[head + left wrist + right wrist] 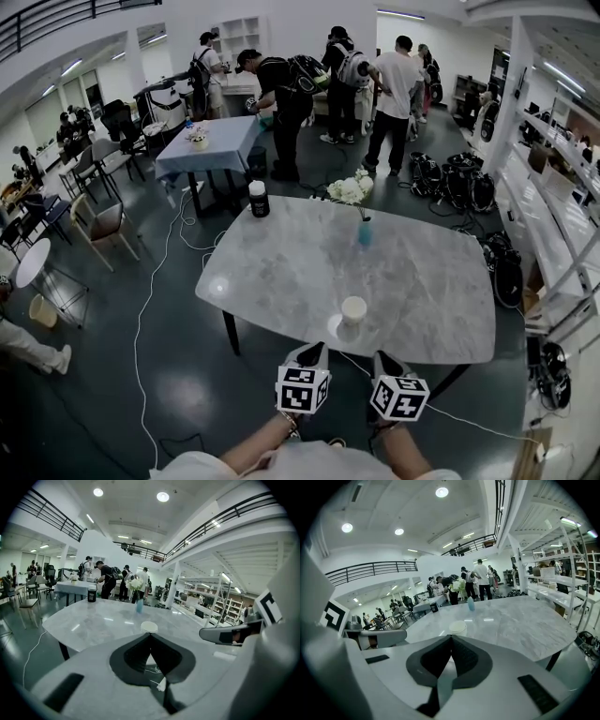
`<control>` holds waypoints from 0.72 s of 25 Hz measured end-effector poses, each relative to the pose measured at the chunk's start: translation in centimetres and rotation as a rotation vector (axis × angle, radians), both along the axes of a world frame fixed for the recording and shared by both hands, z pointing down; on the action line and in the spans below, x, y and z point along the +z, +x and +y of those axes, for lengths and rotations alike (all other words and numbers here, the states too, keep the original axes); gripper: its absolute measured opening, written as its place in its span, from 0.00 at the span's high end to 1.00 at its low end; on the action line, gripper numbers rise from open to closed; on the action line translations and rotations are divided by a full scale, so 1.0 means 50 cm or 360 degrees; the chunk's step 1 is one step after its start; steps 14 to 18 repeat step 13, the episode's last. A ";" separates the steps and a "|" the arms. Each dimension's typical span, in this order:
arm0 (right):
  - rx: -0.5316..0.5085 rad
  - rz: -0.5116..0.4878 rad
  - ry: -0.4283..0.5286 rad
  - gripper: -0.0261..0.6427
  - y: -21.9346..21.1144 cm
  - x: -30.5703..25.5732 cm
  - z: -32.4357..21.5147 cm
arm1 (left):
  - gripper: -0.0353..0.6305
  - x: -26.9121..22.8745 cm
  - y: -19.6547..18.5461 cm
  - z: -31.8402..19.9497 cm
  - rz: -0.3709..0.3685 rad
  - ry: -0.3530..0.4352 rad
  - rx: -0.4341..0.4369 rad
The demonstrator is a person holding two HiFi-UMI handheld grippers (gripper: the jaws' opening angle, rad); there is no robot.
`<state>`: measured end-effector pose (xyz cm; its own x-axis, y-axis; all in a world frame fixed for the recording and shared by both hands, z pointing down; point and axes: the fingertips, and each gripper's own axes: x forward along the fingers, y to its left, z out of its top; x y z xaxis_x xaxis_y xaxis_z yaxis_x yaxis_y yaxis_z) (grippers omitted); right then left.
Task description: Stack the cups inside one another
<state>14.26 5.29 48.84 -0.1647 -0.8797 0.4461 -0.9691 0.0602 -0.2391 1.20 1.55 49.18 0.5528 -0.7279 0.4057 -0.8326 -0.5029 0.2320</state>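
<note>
A white paper cup (353, 310) stands upright near the front edge of the grey marble table (281, 272); whether more cups sit inside it I cannot tell. It also shows just past the jaw tips as the cup (149, 626) in the left gripper view and the cup (458, 628) in the right gripper view. My left gripper (313, 353) and right gripper (386, 360) hang side by side at the table's near edge, short of the cup and apart from it. Both are shut with nothing between the jaws; the left gripper (150, 634) and right gripper (451, 637) tips meet.
A blue vase with white flowers (364, 228) stands mid-table and a dark jar (259, 199) at the far left corner. Several people (394, 89) stand beyond, near a clothed table (208, 145). Chairs (98, 225) and cables lie at left, bags and shelves at right.
</note>
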 end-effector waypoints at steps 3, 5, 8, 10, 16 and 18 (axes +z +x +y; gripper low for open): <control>0.0000 0.0004 -0.0007 0.95 -0.003 0.002 0.004 | 0.93 0.002 -0.003 0.001 0.0004 -0.0004 0.0001; 0.0006 0.0002 -0.0008 0.95 0.000 0.002 0.006 | 0.93 0.002 -0.003 0.001 0.0006 -0.0005 -0.0001; 0.0015 0.0002 -0.0012 0.95 0.007 0.001 0.007 | 0.93 0.000 -0.002 -0.002 0.0010 -0.0003 -0.0002; 0.0022 0.0004 -0.0015 0.95 0.011 0.001 0.006 | 0.93 -0.001 -0.001 -0.005 0.0010 -0.0001 0.0000; 0.0029 0.0005 -0.0018 0.95 0.016 0.001 0.002 | 0.93 -0.001 0.002 -0.011 0.0012 0.0004 0.0003; 0.0029 0.0005 -0.0018 0.95 0.016 0.001 0.002 | 0.93 -0.001 0.002 -0.011 0.0012 0.0004 0.0003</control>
